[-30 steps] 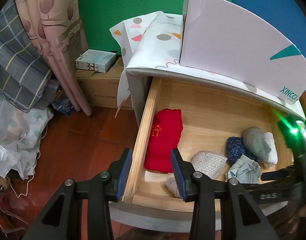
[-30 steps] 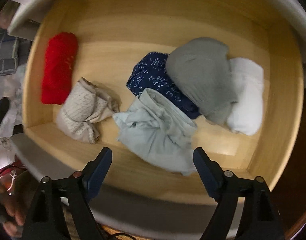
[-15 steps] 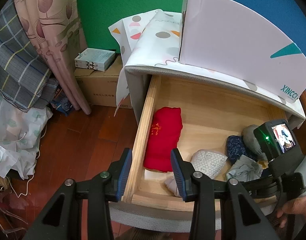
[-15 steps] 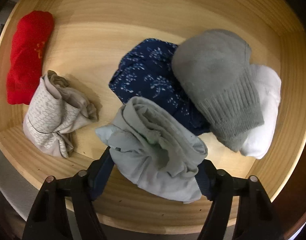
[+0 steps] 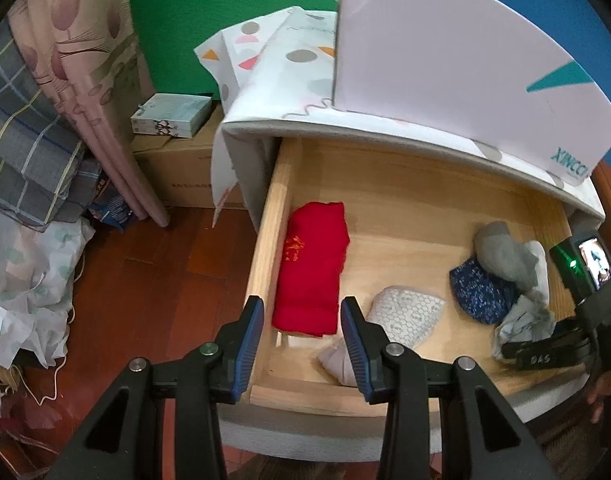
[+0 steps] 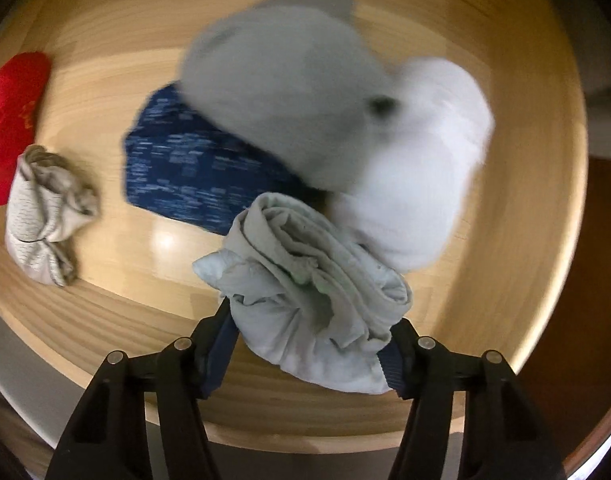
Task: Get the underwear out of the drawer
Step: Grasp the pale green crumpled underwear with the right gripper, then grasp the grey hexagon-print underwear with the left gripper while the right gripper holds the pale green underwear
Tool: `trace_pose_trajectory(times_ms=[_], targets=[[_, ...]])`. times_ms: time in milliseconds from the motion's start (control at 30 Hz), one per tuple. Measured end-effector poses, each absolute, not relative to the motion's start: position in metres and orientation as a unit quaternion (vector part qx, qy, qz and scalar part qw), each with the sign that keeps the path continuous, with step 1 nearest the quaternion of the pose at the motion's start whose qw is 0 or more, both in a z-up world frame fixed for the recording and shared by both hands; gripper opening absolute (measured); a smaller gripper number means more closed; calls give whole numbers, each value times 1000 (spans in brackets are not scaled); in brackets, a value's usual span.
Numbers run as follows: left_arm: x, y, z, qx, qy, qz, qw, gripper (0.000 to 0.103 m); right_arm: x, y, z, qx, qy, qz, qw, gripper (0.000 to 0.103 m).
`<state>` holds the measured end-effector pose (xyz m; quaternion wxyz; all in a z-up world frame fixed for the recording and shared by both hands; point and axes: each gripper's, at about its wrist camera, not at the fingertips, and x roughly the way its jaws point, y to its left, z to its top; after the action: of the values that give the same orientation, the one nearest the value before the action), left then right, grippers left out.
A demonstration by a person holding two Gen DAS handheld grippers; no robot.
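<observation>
The wooden drawer [image 5: 273, 220] stands pulled out. The jaws of my right gripper [image 6: 311, 320] are closing on a crumpled pale blue underwear bundle [image 6: 317, 280] near the drawer's front right, and both pads press into it. The left wrist view shows that gripper [image 5: 545, 352] over the same bundle [image 5: 521, 320]. Behind it lie a navy patterned piece [image 6: 185, 168], a grey sock [image 6: 277, 88] and a white one [image 6: 417, 168], all blurred. A red folded garment [image 5: 311, 272] and a beige patterned bundle [image 5: 401, 316] lie at the left. My left gripper [image 5: 301, 308] hangs open and empty above the drawer's front left corner.
A large white box [image 5: 445, 60] stands on the cabinet top above the drawer. Left of the cabinet are a cardboard box [image 5: 177, 176], a pink curtain [image 5: 89, 80] and heaped cloth [image 5: 25, 272] on the wood floor. A hand [image 5: 609, 384] shows at the right edge.
My right gripper has sunk into the drawer and its jaws have come together around the pale blue bundle. The left gripper has stayed where it was.
</observation>
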<state>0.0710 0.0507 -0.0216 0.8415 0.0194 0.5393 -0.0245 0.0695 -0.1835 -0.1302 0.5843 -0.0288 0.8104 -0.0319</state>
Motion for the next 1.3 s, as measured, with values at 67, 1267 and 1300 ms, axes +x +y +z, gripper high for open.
trace_pose_trajectory(times_ms=[67, 1267, 1300], targets=[[72, 48, -24, 26, 540, -33, 840, 41, 69, -188, -129, -24, 809, -37, 586, 56], [125, -43, -103, 96, 699, -175, 687, 58, 45, -258, -64, 49, 762, -29, 645, 52], [128, -45, -105, 98, 700, -171, 687, 58, 44, -262, -64, 49, 762, -28, 645, 52]])
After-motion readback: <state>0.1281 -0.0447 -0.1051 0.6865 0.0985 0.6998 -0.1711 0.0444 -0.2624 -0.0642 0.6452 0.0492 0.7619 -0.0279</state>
